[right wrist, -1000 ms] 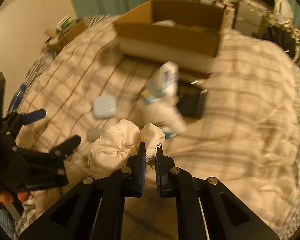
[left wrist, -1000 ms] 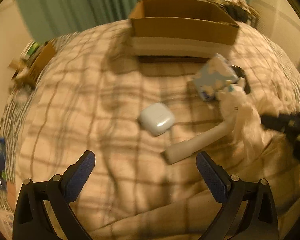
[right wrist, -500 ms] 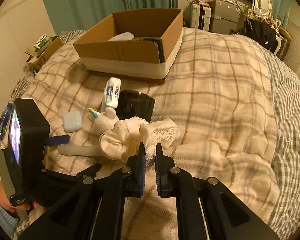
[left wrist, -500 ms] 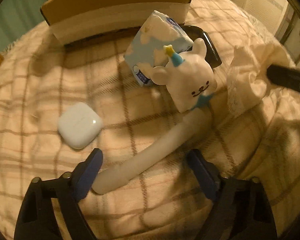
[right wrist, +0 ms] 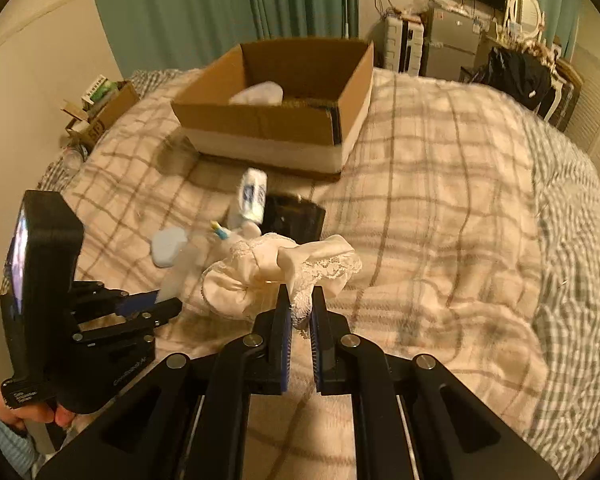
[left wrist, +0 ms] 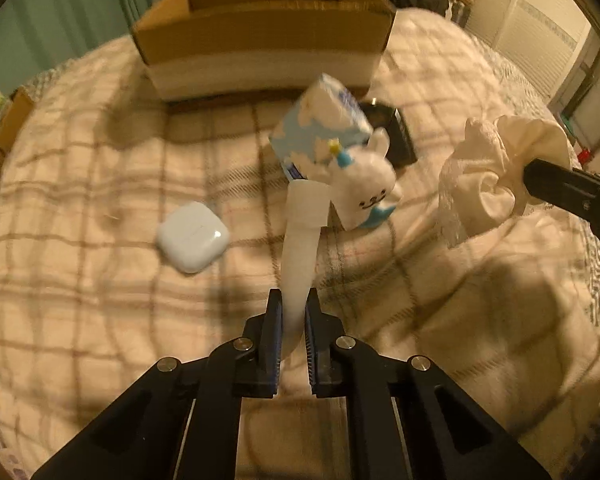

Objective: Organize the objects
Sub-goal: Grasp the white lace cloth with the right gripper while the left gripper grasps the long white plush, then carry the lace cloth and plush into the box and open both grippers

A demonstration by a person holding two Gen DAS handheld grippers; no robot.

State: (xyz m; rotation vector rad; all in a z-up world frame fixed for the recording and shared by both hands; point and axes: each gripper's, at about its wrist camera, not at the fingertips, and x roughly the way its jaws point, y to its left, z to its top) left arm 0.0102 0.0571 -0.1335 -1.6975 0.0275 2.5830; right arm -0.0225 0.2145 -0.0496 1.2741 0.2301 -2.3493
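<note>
Both grippers now grip: left gripper (left wrist: 292, 312) just clamped the toy's white handle (left wrist: 300, 248), right gripper (right wrist: 300, 312) pinches lace cloth (right wrist: 260, 268), box (left wrist: 260, 40) at twelve o'clock.

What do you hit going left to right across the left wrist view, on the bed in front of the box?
White earbud case → white strap held in the left gripper → bunny toy → white lace cloth in the right gripper.

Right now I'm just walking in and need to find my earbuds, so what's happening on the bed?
A person is tidying the bed with two handheld grippers. The left gripper has just closed on the long white handle of a bear-headed toy; the right gripper is clamped on a lacy white cloth. Your white earbud case lies on the blanket, outside the cardboard box.
</note>
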